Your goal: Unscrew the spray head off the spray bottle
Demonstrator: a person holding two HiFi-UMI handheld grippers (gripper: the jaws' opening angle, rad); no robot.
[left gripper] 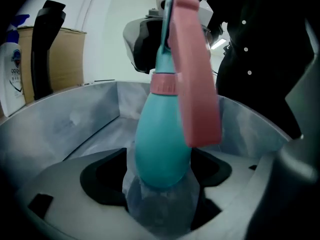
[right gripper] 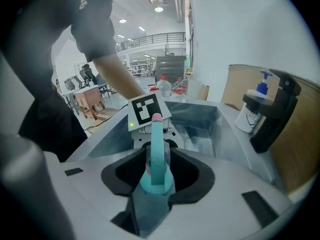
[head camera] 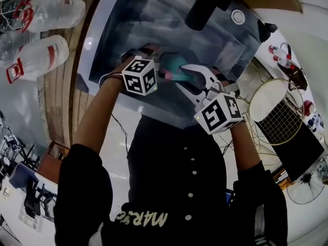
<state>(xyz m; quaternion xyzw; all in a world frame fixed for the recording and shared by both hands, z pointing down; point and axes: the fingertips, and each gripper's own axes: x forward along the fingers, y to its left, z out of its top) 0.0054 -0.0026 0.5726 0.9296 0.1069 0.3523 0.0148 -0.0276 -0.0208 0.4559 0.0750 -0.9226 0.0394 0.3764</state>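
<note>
writing is scarce: pale letters on the person's dark shirt (head camera: 146, 218) look like "mars" upside down, and the one white pump bottle (right gripper: 248, 115) carries a blue logo too small to read. the one spray bottle (left gripper: 162, 134), teal with a pink collar (left gripper: 164, 83) and a pink trigger (left gripper: 197, 84), is inside the grey tub (head camera: 110, 45), between the two tools; if it rests on the tub floor i cannot tell. the left gripper (left gripper: 161, 184) has its jaws wide apart, with the round teal body between them. the right gripper (right gripper: 157, 156) is clamped on the spray head (right gripper: 157, 129). each gripper bears one cube (head camera: 139, 76) of black and white squares. two clear jugs (head camera: 41, 55) with red labels lie beside the tub, and one round wire guard (head camera: 279, 111) is on the other side.
</note>
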